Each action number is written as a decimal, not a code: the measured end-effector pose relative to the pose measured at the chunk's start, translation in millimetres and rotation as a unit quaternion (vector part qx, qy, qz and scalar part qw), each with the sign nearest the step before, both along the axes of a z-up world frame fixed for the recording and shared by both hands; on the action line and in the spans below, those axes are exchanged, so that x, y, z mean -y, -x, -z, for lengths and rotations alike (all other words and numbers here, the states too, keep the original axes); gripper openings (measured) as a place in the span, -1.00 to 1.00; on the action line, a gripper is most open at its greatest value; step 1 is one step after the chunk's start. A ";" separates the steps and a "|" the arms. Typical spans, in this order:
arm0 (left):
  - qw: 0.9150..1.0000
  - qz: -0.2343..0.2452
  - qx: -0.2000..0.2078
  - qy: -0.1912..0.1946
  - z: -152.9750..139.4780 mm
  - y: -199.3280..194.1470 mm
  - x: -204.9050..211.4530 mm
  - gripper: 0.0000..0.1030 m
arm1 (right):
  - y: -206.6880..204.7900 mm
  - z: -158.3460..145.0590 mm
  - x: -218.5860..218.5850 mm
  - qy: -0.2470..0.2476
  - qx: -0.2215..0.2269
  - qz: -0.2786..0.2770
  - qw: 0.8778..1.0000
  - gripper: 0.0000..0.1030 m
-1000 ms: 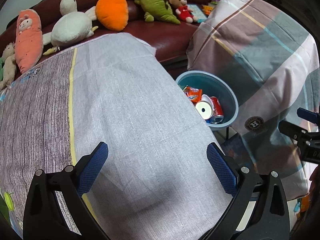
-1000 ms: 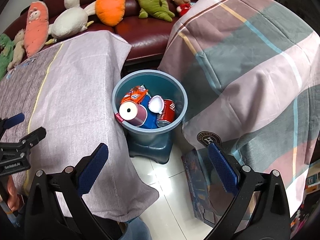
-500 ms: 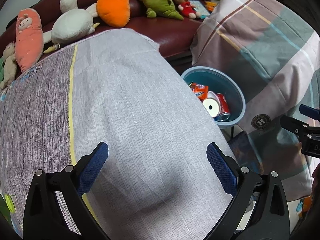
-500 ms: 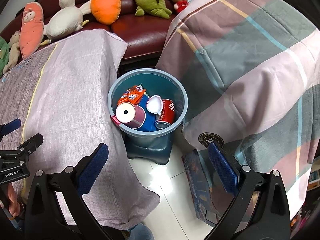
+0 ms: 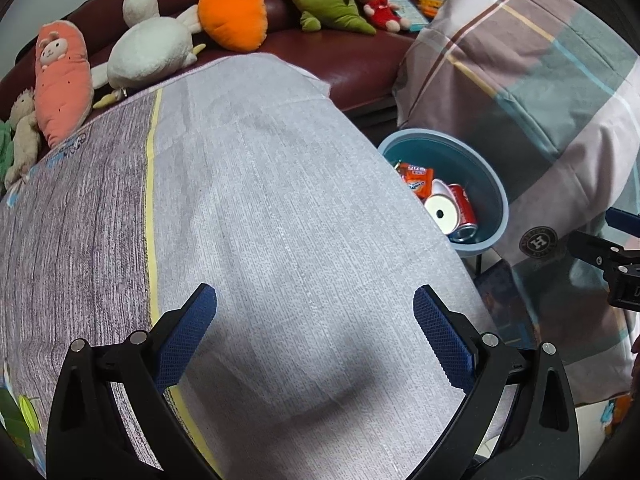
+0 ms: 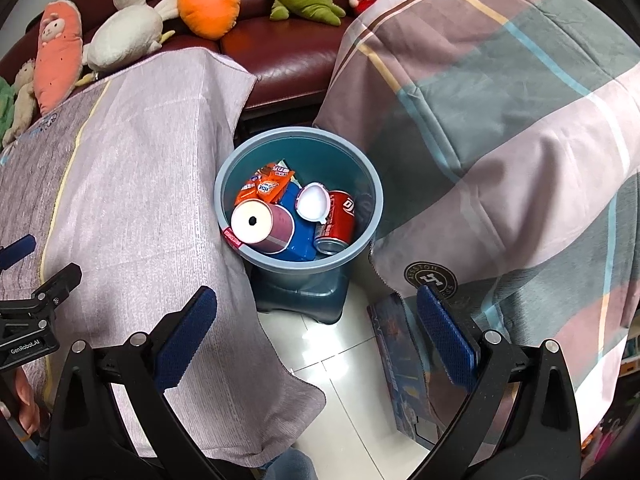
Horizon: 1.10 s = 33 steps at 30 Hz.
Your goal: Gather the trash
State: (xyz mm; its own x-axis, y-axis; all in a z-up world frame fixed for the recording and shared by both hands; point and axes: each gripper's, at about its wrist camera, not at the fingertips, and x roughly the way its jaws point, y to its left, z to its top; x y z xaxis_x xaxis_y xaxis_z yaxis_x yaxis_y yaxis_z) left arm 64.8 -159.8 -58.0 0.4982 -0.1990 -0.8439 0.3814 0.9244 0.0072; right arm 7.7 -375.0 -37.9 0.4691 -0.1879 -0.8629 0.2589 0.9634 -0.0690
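Left gripper (image 5: 314, 330) and right gripper (image 6: 316, 334) are being held spread and empty, the blue trash bin (image 6: 362, 178) with red soda can (image 6: 336, 220) being framed at 12 o'clock of the right.

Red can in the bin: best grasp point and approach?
Probably from above, with the right gripper. The red can lies tilted, open end toward the near rim of the bin, its side exposed. Close across the middle of the body. The white cup leans on its far end and the bin wall is close on the right, so keep the fingers narrow.
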 end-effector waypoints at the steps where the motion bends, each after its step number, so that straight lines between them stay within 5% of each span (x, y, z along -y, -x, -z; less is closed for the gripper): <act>1: 1.000 0.000 -0.001 0.001 0.6 -0.9 -0.6 0.92 | -1.1 0.5 -0.4 0.001 -0.001 0.000 1.000 0.86; 33: 1.000 0.003 -0.011 0.008 4.8 -15.2 -18.2 0.92 | -18.8 -4.8 -16.2 0.026 -0.007 0.005 1.000 0.86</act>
State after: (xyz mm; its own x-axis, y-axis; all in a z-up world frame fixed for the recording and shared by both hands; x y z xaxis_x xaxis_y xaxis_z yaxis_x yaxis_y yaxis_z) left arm 79.9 -141.6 -62.8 0.4784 -0.2156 -0.8513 0.3869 0.9220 -0.0160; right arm 26.5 -358.8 -33.1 0.4545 -0.2368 -0.8587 0.2662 0.9561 -0.1227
